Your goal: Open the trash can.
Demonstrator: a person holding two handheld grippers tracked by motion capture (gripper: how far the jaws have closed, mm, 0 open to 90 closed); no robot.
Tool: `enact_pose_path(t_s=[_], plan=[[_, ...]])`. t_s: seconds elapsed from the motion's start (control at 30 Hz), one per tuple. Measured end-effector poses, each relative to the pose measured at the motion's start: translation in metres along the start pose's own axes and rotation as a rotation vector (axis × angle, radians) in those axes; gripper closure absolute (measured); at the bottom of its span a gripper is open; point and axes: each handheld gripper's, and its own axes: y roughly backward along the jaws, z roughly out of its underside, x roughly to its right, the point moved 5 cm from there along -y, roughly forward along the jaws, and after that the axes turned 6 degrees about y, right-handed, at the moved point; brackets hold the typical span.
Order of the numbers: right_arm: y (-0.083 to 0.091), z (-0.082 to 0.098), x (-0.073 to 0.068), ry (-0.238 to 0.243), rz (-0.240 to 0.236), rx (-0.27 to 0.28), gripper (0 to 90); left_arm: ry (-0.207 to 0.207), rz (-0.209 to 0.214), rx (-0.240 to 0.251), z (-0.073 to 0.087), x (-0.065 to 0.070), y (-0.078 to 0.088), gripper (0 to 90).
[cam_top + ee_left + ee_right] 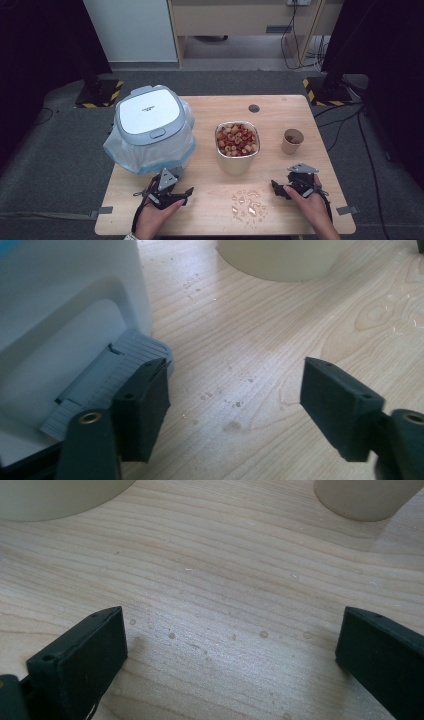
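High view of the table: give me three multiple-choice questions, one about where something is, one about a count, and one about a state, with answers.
1. Where does the paper cup stand relative to the food container?
A. To its right
B. To its left
C. Inside it

2. How many containers on the table hold food?
A. None
B. Two
C. Four

3. What state is the bin's lid in?
A. Removed
B. Propped open
C. Closed

Answers:
1. A, since the cup sits toward the table's right edge, apart from the container.
2. B, since the metal container and the cup both show pieces inside.
3. C, since the lid lies flat over the bagged bin.
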Motion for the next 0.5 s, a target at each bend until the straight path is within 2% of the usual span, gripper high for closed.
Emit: enact_pose_path(t_s=[0.23, 0.47, 0.5], plan=[[0.0, 0.0, 0.0, 0.002, -0.002, 0.0, 0.6, 0.003, -0.016, 0.012, -0.003, -0.002, 0.004, 40.5], [0.0, 0.0, 0.0, 0.004, -0.004, 0.001, 0.5, 0.017, -0.059, 0.035, -0.01, -0.016, 0.006, 58.1], [0.0, 0.0, 0.0, 0.004, -0.004, 0.001, 0.5, 0.016, -0.064, 0.042, -0.011, -0.018, 0.007, 58.1]])
